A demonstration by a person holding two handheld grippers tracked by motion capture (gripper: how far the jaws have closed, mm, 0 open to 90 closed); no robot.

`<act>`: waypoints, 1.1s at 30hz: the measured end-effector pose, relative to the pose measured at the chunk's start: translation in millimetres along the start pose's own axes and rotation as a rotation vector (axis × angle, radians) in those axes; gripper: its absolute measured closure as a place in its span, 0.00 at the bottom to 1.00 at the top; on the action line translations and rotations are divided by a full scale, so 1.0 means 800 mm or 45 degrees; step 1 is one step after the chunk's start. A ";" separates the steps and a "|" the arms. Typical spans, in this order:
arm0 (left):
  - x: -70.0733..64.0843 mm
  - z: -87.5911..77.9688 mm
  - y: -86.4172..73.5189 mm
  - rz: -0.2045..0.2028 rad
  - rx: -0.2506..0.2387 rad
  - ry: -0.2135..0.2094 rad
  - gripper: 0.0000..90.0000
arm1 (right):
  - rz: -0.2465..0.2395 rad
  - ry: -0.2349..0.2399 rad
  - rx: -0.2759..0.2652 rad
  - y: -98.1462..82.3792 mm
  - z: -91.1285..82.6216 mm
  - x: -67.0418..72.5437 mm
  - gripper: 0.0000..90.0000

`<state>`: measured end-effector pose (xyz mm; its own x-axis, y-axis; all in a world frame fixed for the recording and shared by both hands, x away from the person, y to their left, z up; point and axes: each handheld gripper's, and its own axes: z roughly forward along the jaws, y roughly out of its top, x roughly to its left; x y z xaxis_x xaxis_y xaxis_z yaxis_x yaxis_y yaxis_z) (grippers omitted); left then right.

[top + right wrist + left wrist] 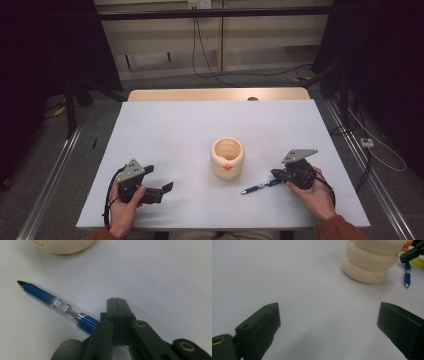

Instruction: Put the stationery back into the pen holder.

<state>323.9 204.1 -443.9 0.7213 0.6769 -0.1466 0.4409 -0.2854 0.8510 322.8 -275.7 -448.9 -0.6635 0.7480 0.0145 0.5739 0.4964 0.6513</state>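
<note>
- Right gripper (pixel 278 174): jaws closed flat against each other. In the right gripper view (pixel 116 305) the two black jaws meet along a thin seam. The clip end of the pen runs under the gripper's left linkage, beside the closed tips; whether anything is actually pinched I cannot tell.
- Blue pen (pixel 261 186), (pixel 56 303): lies flat on the worktop, just in front of the right gripper. Long axis diagonal in the high view, dark tip pointing toward the person's left and slightly nearer the front edge, clip end at the gripper. Blue rubbery grip near the tip, clear plastic mid-barrel, chrome ring, blue clip. In the left gripper view (pixel 407 273) it appears beside the holder, tip toward the camera.
- Right hand (pixel 314 192) wraps the gripper body, with a grey three-cornered plate on top.
- Cream pen holder (pixel 227 158), (pixel 369 261): upright, open-topped, built of stacked rounded rings, smooth matte surface, small orange knob on its front. Near the pen's tip, not touching.
- Left gripper (pixel 167 187), (pixel 328 323): jaws spread wide, nothing between them, only bare worktop. Held low by the left hand (pixel 125 205), well apart from the holder.
- Worktop (pixel 170 130): plain white, smooth, rectangular.
</note>
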 end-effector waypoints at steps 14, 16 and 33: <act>0.000 -0.001 0.000 -0.003 -0.005 -0.001 0.05 | 0.031 0.039 0.031 -0.006 0.005 -0.002 1.00; 0.000 -0.001 0.000 -0.004 -0.008 -0.003 0.06 | 0.020 0.020 0.041 -0.004 0.004 0.001 1.00; 0.000 -0.002 0.000 -0.003 -0.005 -0.003 0.06 | -0.033 0.109 0.083 -0.010 -0.007 0.016 1.00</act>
<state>323.3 205.2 -443.2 0.7216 0.6759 -0.1500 0.4406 -0.2813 0.8525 307.3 -272.7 -450.0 -0.7157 0.6954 0.0648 0.5841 0.5452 0.6013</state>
